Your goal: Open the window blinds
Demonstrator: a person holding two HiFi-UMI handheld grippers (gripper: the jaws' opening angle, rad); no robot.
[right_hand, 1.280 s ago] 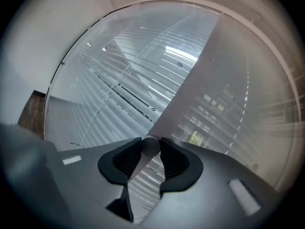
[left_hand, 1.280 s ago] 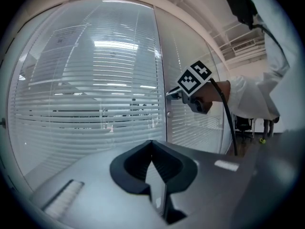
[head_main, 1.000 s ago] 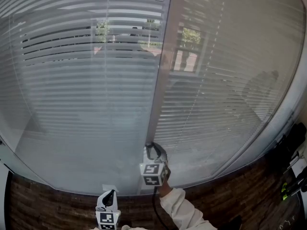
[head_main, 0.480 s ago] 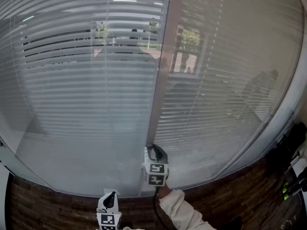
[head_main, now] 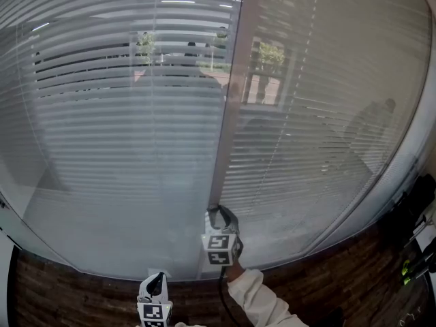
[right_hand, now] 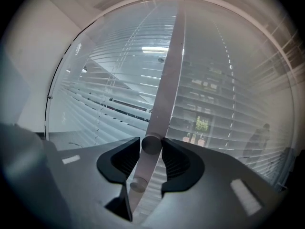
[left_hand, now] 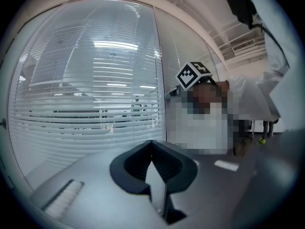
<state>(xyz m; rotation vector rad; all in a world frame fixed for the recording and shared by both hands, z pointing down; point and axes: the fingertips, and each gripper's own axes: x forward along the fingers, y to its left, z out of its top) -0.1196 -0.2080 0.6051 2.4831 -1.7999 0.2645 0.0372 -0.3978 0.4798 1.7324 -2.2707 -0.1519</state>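
Note:
White slatted blinds (head_main: 122, 148) hang shut behind glass in two panes, split by an upright grey post (head_main: 230, 114). A round grey knob (right_hand: 151, 143) stands out from the foot of that post, with a smaller stub (right_hand: 138, 184) below it. My right gripper (head_main: 216, 215) is at the post's base and its jaws have just been opening. The knob sits between them with barely any gap, so the pads no longer press on it. My left gripper (head_main: 154, 282) hangs lower and to the left, away from the glass. Its fingertips (left_hand: 152, 144) meet with nothing between them.
A dark brick wall (head_main: 75, 291) runs below the sill. Black equipment and cables (head_main: 415, 203) crowd the right edge. In the left gripper view, the right gripper's marker cube (left_hand: 193, 75) and the person's pale sleeve (left_hand: 257, 99) are in sight.
Both grippers stay where they were. The slats look the same in all three head views.

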